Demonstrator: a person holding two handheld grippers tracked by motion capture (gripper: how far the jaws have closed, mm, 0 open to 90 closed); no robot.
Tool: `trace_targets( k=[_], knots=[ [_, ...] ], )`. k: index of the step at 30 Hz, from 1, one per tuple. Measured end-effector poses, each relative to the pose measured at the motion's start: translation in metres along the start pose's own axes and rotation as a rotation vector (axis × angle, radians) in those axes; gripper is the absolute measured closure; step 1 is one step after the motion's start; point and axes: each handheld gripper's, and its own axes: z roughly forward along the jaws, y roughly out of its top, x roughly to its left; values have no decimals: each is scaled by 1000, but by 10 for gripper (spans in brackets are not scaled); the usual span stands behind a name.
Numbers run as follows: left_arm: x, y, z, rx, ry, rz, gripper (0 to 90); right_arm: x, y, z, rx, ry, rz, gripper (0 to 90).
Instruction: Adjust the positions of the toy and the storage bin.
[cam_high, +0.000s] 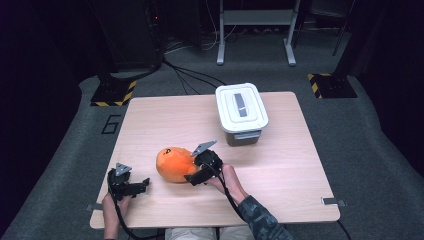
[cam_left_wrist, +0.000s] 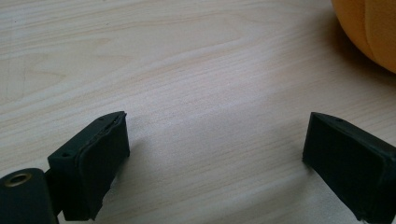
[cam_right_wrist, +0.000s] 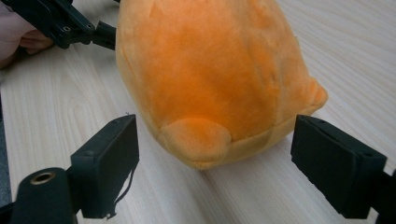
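- Container: we see a lidded bin (cam_high: 241, 113) standing toward the far side of the counter (cam_high: 280, 170), right of centre. Its white lid is on, with a grey handle recess along the middle; the body below looks grey. We cannot tell what it holds, since the lid hides the inside.
- Task's thing: we find the orange plush toy (cam_high: 174, 163) lying on the counter near its front, left of centre and well apart from the bin. In the right gripper view its rounded lower end, with a small stubby bump, faces the camera.
- Right gripper (cam_high: 198, 171): held at the toy's right side. Its fingers (cam_right_wrist: 108, 164) stand wide apart, one to each side of the toy's near end, and grip nothing; we see a gap between each pad and the plush.
- Left gripper (cam_high: 131, 187): held low over the counter's front left, just left of the toy. Its fingers (cam_left_wrist: 100, 161) are spread wide over bare wood and hold nothing; the toy's edge shows at the upper right of that view.
- Surface: the counter is pale wood with a fine grain; metal brackets sit at its front edge.
- Room: we note grey carpet (cam_high: 370, 145), black cables running across it, a white metal frame (cam_high: 256, 30) at the back, and yellow-and-black striped bases (cam_high: 331, 85) either side.
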Motion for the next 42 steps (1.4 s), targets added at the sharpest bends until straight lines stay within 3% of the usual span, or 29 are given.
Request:
trace_targets(
  k=[4,12,16,21,25,29,42],
  knots=[
    [0,0,0,0,0,0,71,3,-1,6,17,-12,-16,326],
    [0,0,0,0,0,0,71,-1,-5,5,19,-3,9,581],
    [0,0,0,0,0,0,71,-3,-7,5,-14,-5,8,658],
    [0,0,0,0,0,0,71,-1,-7,0,-43,-16,24,694],
    [0,0,0,0,0,0,71,-2,-6,-3,-62,-15,8,708],
    [0,0,0,-1,0,0,71,-3,-7,-10,-75,-17,29,714],
    [0,0,0,-1,0,0,71,-10,-14,-36,-104,-47,23,721]
  ],
)
